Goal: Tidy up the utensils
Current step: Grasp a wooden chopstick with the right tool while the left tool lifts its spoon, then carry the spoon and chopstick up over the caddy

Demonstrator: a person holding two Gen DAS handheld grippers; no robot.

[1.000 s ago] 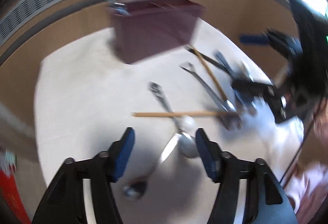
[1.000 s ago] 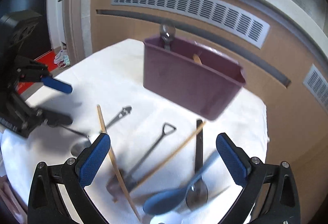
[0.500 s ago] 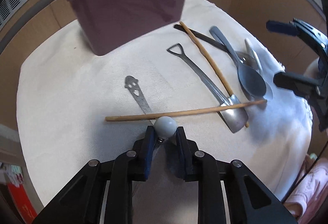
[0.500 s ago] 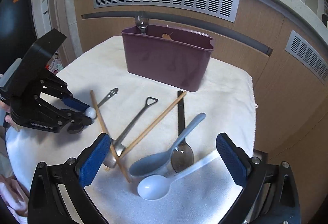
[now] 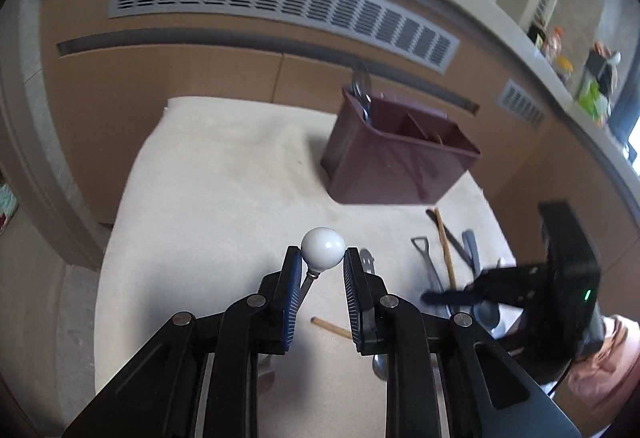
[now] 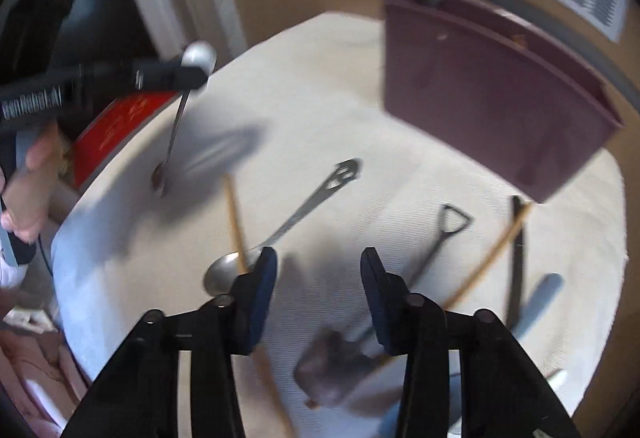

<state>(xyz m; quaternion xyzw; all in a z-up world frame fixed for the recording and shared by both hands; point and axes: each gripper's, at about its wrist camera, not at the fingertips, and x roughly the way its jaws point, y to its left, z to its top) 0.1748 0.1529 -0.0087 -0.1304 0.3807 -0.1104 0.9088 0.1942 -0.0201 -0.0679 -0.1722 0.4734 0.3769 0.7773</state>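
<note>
Cream cloth-covered table (image 5: pixel 224 189): maroon plastic caddy (image 5: pixel 394 165) holds one metal utensil (image 5: pixel 362 87). Left gripper (image 5: pixel 319 258) clamps ball-topped metal spoon (image 5: pixel 323 248), lifted. Right gripper (image 6: pixel 318 266) half-closing, empty, over loose utensils.

We're seeing a glossy white ball knob (image 5: pixel 323 248) on a thin metal spoon (image 6: pixel 170 145), matt maroon plastic caddy (image 5: pixel 394 165), woven cream cloth (image 5: pixel 224 189), wooden chopsticks (image 6: pixel 486 268), brushed steel spoon (image 6: pixel 296 222), ribbed blue pads (image 5: pixel 293 298).
</note>
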